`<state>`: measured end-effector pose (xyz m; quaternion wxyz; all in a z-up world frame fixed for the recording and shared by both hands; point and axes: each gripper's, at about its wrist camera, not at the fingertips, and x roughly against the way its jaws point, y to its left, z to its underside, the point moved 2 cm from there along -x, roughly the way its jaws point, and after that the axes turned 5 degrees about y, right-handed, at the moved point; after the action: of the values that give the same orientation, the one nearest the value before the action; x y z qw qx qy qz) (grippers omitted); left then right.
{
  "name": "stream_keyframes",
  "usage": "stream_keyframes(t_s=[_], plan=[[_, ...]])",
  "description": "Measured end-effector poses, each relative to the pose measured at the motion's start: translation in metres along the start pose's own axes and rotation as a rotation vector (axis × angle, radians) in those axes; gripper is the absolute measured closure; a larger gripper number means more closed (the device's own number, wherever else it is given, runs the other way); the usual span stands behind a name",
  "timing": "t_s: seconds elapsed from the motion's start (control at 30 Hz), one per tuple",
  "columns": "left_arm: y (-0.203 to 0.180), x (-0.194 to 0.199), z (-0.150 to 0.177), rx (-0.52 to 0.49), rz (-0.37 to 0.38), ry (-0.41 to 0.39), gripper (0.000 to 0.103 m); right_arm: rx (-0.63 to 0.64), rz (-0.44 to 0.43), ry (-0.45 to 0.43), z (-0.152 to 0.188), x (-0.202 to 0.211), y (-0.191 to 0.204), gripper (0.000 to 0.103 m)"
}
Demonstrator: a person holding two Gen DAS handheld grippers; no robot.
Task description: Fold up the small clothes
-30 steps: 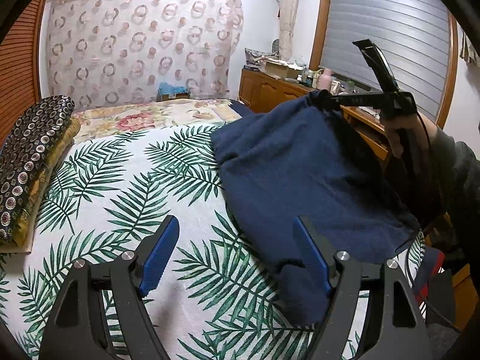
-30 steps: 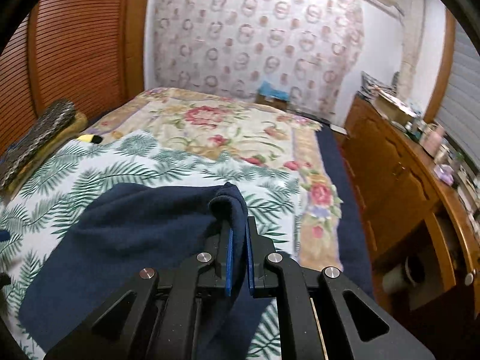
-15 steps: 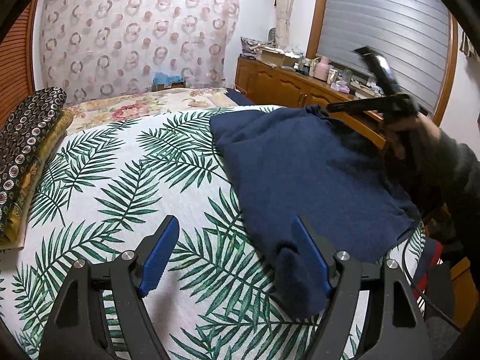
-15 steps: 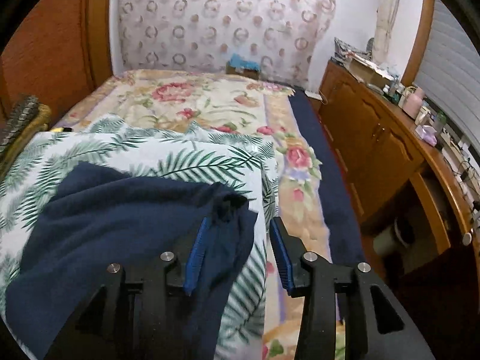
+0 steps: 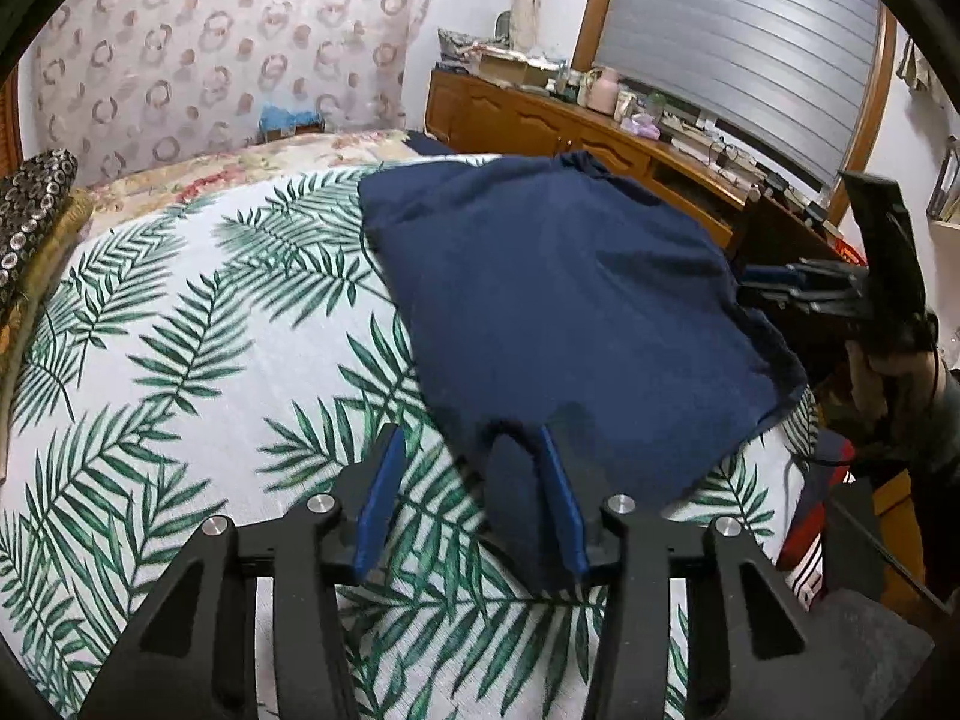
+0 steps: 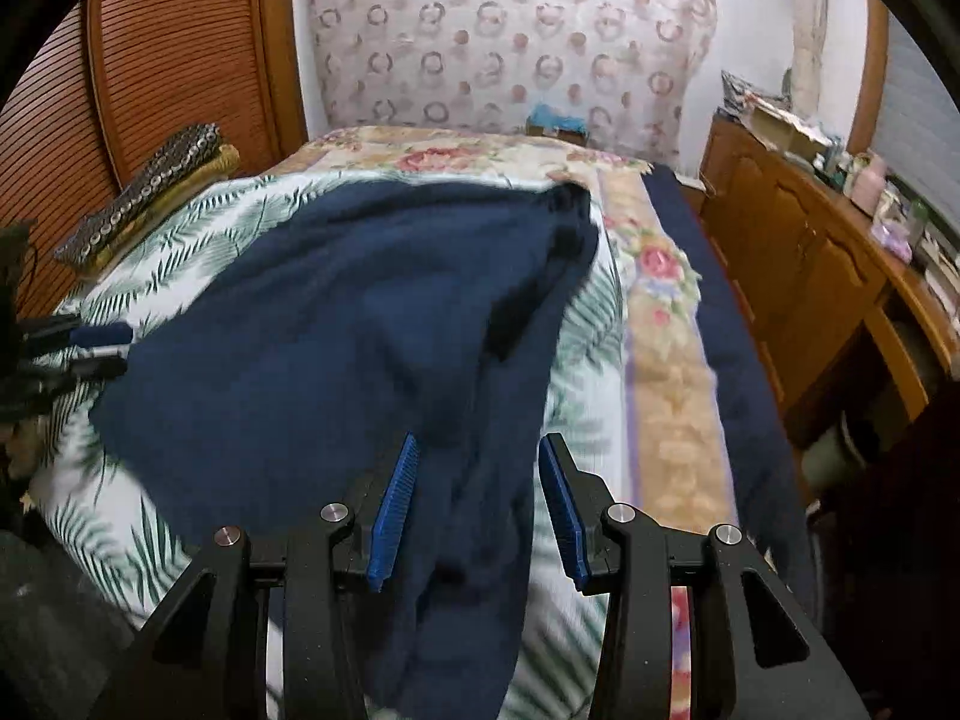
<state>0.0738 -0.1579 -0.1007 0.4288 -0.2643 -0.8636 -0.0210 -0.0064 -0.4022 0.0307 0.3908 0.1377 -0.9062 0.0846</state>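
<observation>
While the left hand-held gripper (image 5: 471,501) has just been closing in, its blue pads (image 5: 561,510) aren't pinching anything yet: a dark blue corner of the garment (image 5: 558,300) sits against the right pad, with a gap on the other side. So it's parted, not gripping. The right hand-held gripper (image 6: 480,510) is parted too, with a strip of the same cloth lying loose between its pads and touching neither, as far as I can tell. Ahead of both, the garment is spread flat on the bed (image 5: 180,360) with the palm-leaf sheet. Off to the left gripper's far left there's a folded patterned blanket (image 5: 30,216); right of the right gripper runs a wooden cabinet (image 6: 798,264).
</observation>
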Motion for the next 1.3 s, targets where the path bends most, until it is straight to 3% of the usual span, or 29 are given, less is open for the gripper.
stream_keyframes(t_s=[0.23,0.4,0.43,0.5,0.57,0.73,1.1,1.23,1.3], plan=[[-0.006,-0.002,0.003,-0.008,0.007,0.051,0.06,-0.05,-0.024,0.018,0.025,0.018,-0.007,0.059],[-0.01,-0.001,0.005,-0.027,0.002,0.055,0.062,-0.038,-0.05,0.034,0.023,0.018,0.01,0.065],[-0.01,0.0,0.005,-0.026,0.005,0.053,0.062,-0.032,-0.054,0.041,0.023,0.017,0.011,0.069],[-0.01,0.001,0.005,-0.027,0.009,0.053,0.063,-0.008,-0.067,0.055,0.025,0.015,0.014,0.096],[-0.011,0.003,0.006,-0.028,0.011,0.05,0.063,0.019,-0.055,0.049,0.025,0.019,0.016,0.1],[-0.012,0.007,0.008,-0.032,0.027,0.04,0.063,0.001,-0.026,0.02,0.028,0.036,0.01,0.101],[-0.021,-0.005,0.012,-0.051,0.057,0.1,0.063,-0.03,-0.016,0.036,0.031,0.018,0.015,0.101],[-0.025,-0.004,0.015,-0.046,0.119,0.109,0.089,-0.036,-0.022,0.029,0.033,0.02,0.01,0.101],[-0.028,0.004,0.016,-0.066,0.129,0.089,0.094,-0.037,-0.023,0.028,0.034,0.02,0.008,0.101]])
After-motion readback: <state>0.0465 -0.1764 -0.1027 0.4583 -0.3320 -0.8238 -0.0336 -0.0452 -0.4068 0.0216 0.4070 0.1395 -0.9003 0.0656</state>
